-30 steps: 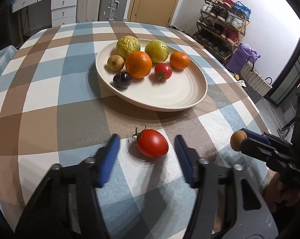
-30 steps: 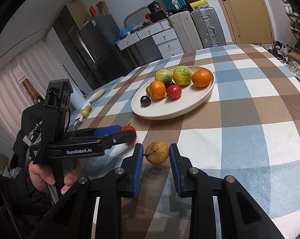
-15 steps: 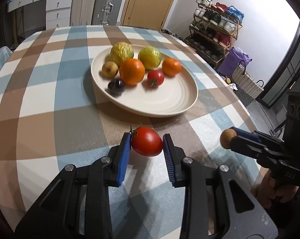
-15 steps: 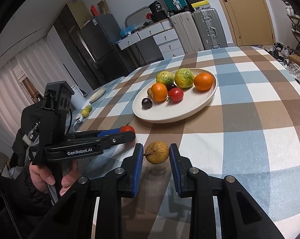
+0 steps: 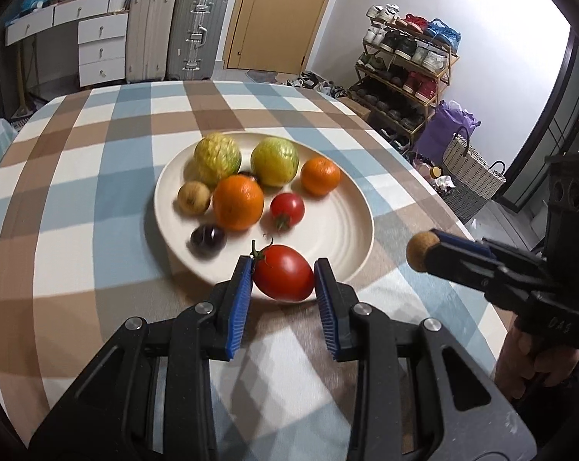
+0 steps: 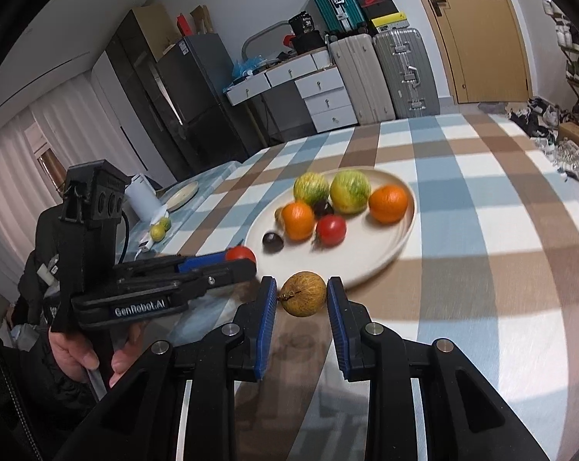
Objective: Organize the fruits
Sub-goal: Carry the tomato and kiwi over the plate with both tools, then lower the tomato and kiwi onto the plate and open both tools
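My left gripper (image 5: 283, 274) is shut on a red tomato (image 5: 283, 277) and holds it above the near rim of the cream plate (image 5: 339, 238). My right gripper (image 6: 302, 294) is shut on a small brown-yellow round fruit (image 6: 304, 294) and holds it above the table just short of the plate (image 6: 385, 253). The plate holds two green-yellow fruits, two oranges, a small tomato (image 5: 287, 209), a dark plum (image 5: 208, 237) and a small brown fruit (image 5: 194, 203). The right gripper with its fruit also shows in the left wrist view (image 5: 420, 251).
The round table has a blue, brown and white checked cloth (image 5: 78, 207). Suitcases (image 5: 197, 34) and drawers stand behind it, a shoe rack (image 5: 408, 65) and a basket to the right. A side table with a small plate (image 6: 182, 194) lies to the left.
My left gripper closed on the red tomato, lifted it off the cloth and carried it forward to the plate's near rim. My right gripper moved a little closer to the plate with its fruit.
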{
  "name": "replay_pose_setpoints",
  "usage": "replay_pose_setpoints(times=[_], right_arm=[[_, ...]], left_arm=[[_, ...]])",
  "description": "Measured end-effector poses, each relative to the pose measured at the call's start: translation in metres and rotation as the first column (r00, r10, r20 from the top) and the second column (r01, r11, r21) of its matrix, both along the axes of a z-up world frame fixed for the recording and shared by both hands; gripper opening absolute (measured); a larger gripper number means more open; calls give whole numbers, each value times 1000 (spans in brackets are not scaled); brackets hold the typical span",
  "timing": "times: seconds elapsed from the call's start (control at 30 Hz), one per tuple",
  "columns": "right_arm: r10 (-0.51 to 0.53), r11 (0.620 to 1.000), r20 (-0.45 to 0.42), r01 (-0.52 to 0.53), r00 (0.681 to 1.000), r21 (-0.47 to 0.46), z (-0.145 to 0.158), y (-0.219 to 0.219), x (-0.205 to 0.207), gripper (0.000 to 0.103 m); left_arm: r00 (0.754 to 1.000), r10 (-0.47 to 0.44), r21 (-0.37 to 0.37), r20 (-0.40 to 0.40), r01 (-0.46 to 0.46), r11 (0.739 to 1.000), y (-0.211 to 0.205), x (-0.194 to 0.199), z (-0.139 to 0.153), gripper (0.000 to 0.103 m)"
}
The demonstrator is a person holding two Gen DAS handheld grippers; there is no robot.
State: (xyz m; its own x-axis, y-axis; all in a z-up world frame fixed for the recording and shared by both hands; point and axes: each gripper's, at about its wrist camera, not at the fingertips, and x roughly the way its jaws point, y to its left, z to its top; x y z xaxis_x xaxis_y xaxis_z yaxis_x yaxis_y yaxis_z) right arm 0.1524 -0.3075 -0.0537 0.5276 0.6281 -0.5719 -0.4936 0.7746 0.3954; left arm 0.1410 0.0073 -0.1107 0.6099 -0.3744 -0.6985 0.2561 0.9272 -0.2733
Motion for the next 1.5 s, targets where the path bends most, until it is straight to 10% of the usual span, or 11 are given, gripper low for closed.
replay_pose_setpoints(times=[1.23,1.5], right_arm=[[-67,997,-93,62,993,-55,-34,30,116,30],[-74,996,-54,77,996,40,-15,15,104,71]], left_arm=[[999,8,-27,-49,-9,1000,-5,54,-31,32],[1000,22,-20,-3,-22,1000,-5,43,-15,56]])
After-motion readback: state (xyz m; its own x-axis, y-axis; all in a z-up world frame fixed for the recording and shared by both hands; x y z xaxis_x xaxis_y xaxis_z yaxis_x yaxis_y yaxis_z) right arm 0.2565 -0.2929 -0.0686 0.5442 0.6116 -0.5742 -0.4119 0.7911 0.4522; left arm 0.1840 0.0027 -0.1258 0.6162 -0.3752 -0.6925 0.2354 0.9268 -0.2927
